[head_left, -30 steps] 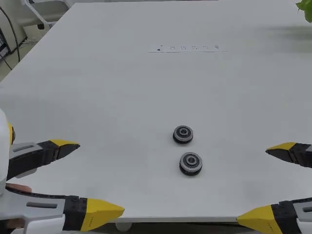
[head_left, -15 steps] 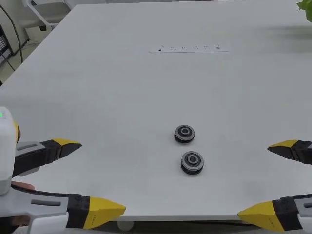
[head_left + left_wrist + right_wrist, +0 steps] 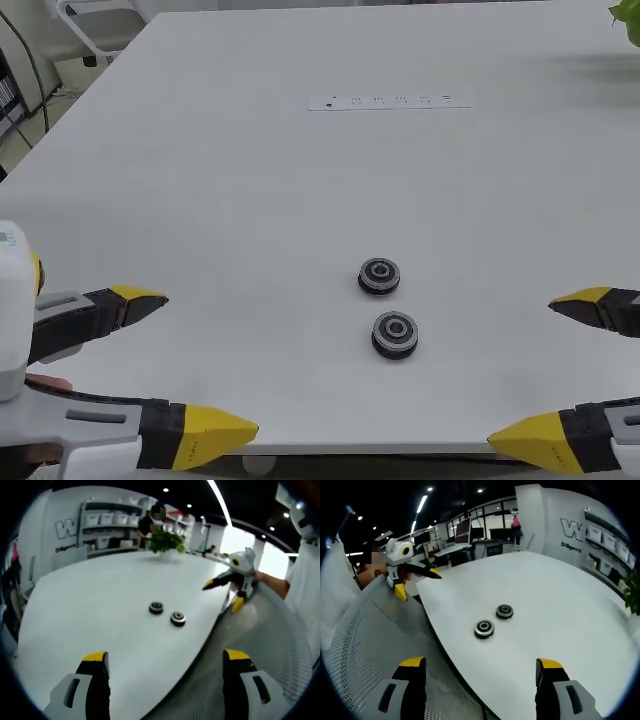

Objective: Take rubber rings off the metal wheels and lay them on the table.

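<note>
The left tongs [image 3: 195, 365] stand wide apart and hold nothing, low over the near edge of the table [image 3: 250, 180]. The right tongs [image 3: 525, 372] mirror them on the other side, equally spread and equally empty. Between the two pairs, well apart from both, lie the two metal wheels, flat on their sides. The near wheel [image 3: 395, 334] is at about 2 o'clock from the left tongs and 10 o'clock from the right. The far wheel [image 3: 379, 276] sits just beyond it at roughly 11 o'clock, close by but not touching. Each wheel shows a pale metal hub with a dark band round its outside, which I take to be the rubber ring [image 3: 395, 352]; neither ring looks to have come off yet. The wheels look small, dense and stiff, so they should stay put under a light touch yet skate on the smooth table if pushed sideways. The ring is likely soft, stretchy and grippy, seated in a groove. A sound plan would be to clamp one pair of tongs across the metal faces or hub, then pinch the band at its outer edge with the other pair and roll it over the rim, not pull it straight off. Pinching too little rubber risks a slip and a snap back.
</note>
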### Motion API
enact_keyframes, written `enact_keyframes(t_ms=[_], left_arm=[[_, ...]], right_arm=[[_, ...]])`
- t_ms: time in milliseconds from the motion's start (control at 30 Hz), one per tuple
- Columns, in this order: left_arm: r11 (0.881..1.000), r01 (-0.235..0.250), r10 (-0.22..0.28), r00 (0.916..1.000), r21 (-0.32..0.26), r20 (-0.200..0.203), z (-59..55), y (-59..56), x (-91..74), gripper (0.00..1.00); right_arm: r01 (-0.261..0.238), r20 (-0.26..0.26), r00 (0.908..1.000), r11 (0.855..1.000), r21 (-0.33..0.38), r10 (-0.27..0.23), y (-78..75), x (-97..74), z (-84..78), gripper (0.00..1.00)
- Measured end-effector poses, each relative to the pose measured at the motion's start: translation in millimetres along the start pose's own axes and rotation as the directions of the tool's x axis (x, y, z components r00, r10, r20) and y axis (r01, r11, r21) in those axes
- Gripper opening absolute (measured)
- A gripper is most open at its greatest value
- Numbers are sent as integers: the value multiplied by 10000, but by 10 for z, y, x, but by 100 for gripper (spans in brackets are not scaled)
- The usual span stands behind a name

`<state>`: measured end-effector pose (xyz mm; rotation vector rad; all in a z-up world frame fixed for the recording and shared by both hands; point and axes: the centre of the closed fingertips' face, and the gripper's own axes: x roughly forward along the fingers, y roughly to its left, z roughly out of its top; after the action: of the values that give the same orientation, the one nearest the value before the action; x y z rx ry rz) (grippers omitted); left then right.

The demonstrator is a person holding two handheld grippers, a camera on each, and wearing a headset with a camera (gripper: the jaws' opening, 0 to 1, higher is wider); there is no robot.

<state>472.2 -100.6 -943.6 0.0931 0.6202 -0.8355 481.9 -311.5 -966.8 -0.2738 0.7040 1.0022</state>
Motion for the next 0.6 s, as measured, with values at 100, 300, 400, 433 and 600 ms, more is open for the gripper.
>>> enact_keyframes(t_ms=[100, 300, 400, 433, 600], left_arm=[[10000, 5, -5, 10000, 10, -6, 0, -3, 0, 96], [10000, 52, -52, 10000, 36, -37, -5, -10, 5, 96], [10000, 63, -63, 10000, 67, -67, -9, -12, 7, 96], [10000, 67, -66, 10000, 71, -73, -10, -12, 7, 96], [9999, 87, -86, 9999, 96, -131, -23, -6, 9, 96]], right_arm=[[-8, 3, 10000, 10000, 0, 8, 0, 0, -1, 90], [-87, -96, 9999, 9999, -73, 86, 12, 7, -16, 90], [-100, -119, 9999, 9999, -83, 99, 14, 8, -20, 90], [-99, -119, 9999, 9999, -89, 98, 13, 8, -20, 90], [-111, -138, 9998, 9999, -114, 110, 15, 9, -23, 90]])
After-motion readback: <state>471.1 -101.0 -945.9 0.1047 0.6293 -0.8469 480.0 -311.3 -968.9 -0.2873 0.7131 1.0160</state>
